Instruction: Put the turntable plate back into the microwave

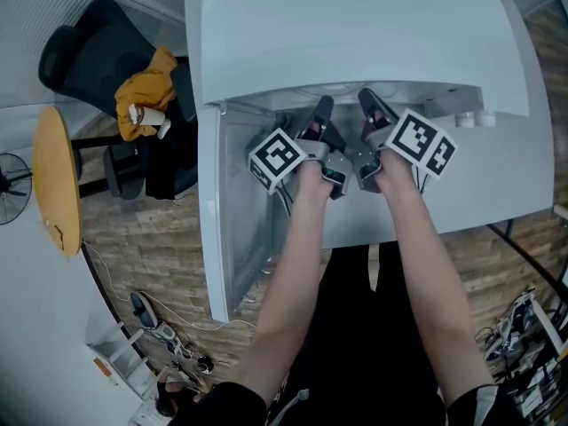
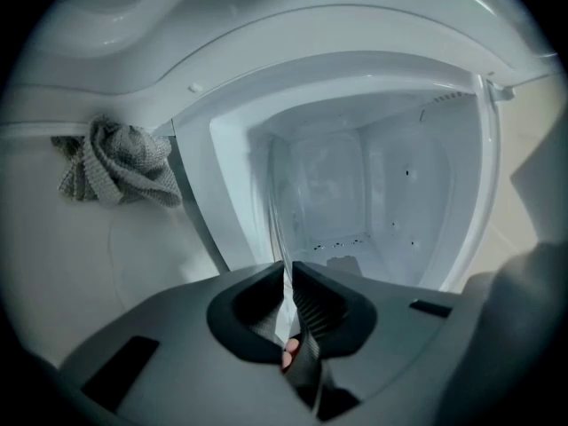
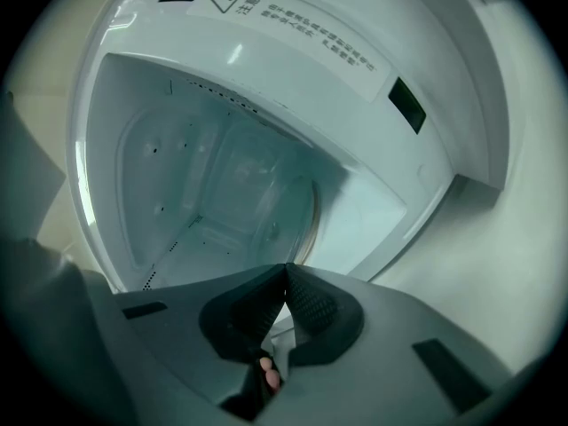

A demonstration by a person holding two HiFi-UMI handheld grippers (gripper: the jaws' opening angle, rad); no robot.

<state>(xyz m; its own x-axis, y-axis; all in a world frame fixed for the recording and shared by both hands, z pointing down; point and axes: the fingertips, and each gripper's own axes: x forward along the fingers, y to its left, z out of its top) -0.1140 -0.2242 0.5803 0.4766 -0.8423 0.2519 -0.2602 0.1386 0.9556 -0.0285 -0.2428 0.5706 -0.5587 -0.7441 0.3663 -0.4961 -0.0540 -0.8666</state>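
Note:
The white microwave (image 1: 355,25) stands with its door (image 1: 232,238) swung open to the left. Both grippers reach side by side into its opening. The clear glass turntable plate (image 2: 324,185) stands nearly on edge inside the cavity. Its thin rim runs straight down into my left gripper (image 2: 287,264), whose pads press on it. In the right gripper view the plate (image 3: 257,185) shows as a curved clear disc, and its rim ends at the closed tips of my right gripper (image 3: 285,269). From the head view the left gripper (image 1: 324,106) and right gripper (image 1: 366,98) are partly hidden under the microwave's top.
A grey cloth (image 2: 115,162) lies on the counter left of the microwave. On the floor to the left are a dark chair with a yellow garment (image 1: 146,91), a round wooden table (image 1: 58,180) and loose cables (image 1: 169,340).

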